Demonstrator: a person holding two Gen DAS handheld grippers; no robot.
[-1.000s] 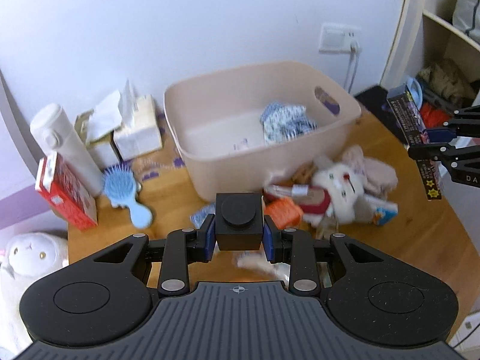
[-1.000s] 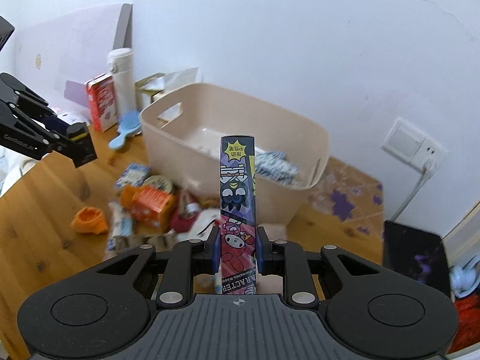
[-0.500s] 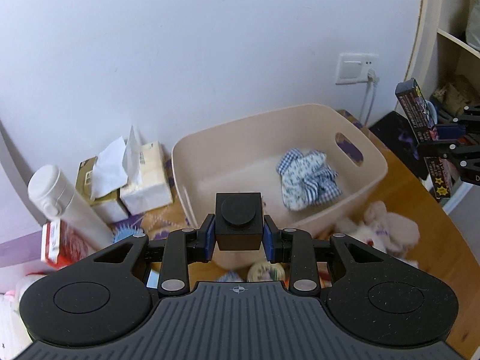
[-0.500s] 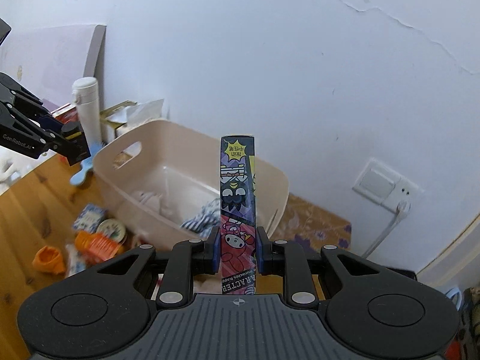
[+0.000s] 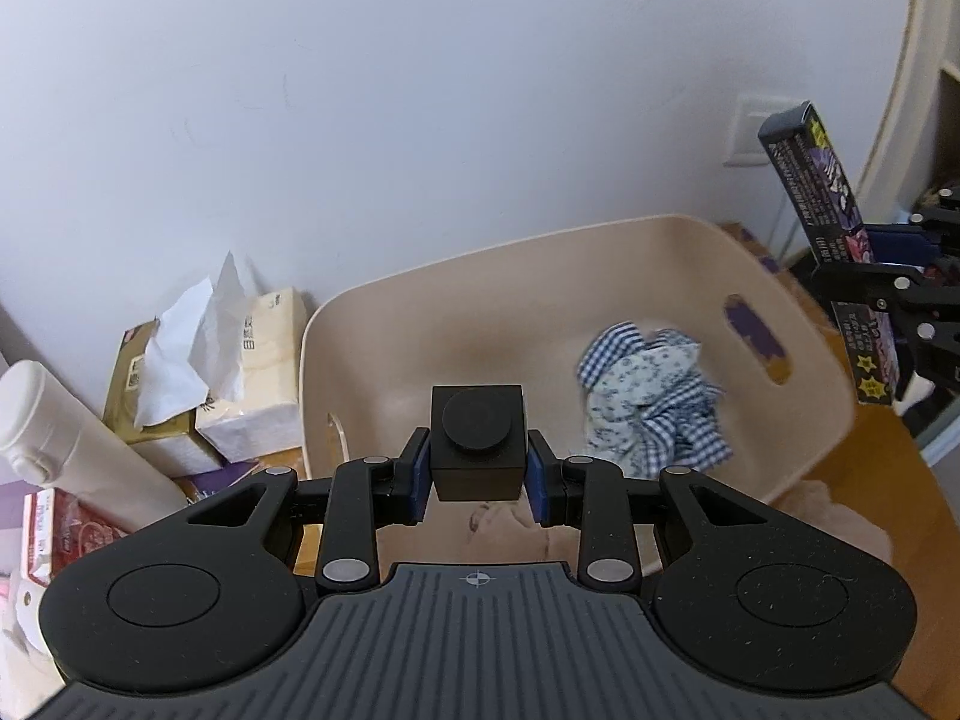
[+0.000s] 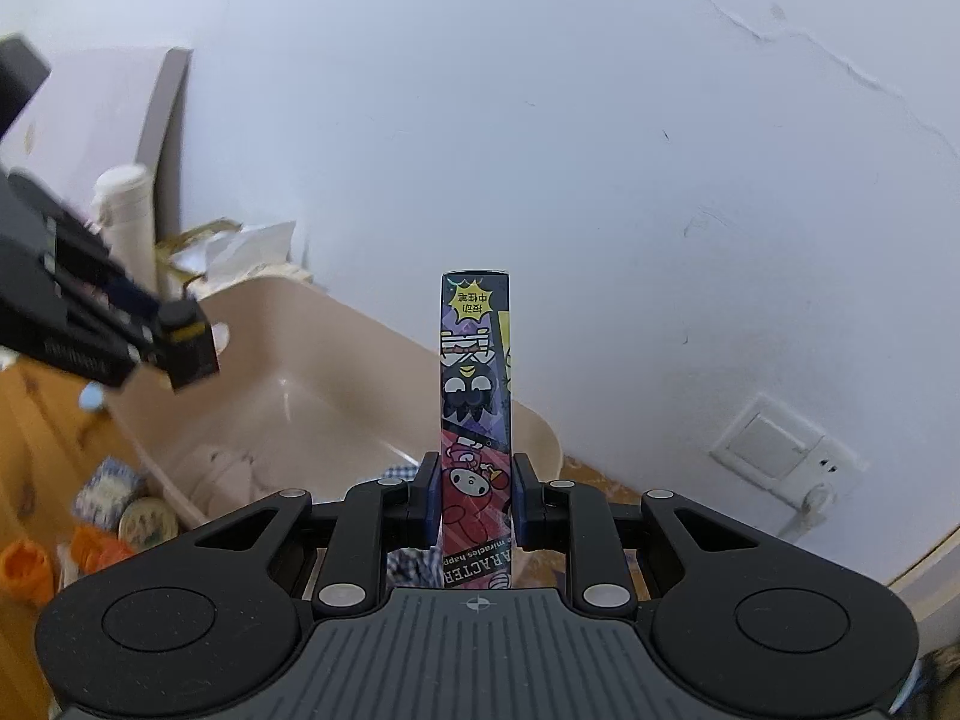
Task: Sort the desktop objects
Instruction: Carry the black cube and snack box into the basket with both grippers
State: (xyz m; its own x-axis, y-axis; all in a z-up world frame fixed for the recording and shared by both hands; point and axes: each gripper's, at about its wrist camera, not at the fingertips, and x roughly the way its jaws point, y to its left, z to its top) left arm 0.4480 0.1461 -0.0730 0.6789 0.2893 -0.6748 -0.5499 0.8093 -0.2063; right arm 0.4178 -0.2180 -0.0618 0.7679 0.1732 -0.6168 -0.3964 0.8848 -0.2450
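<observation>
Both grippers are now hanging over the beige plastic tub, whereas a second ago they were back over the cluttered wooden desk and the tub sat farther ahead. Clamped between the blue pads of the left gripper is a small black cube with a round cap, and it is hovering above the tub's near rim. Pinching the lower part of a tall, narrow cartoon-printed box, the right gripper is keeping that box upright, with the tub's right-hand end beneath it. Lying inside the tub is a crumpled blue-and-white checked cloth. Standing to the tub's left, against the white wall, are a white cylindrical bottle and two tissue packs with a sheet sticking up. Small orange items and what is probably a round tin, blurred here, are lying on the desk beside the tub.
</observation>
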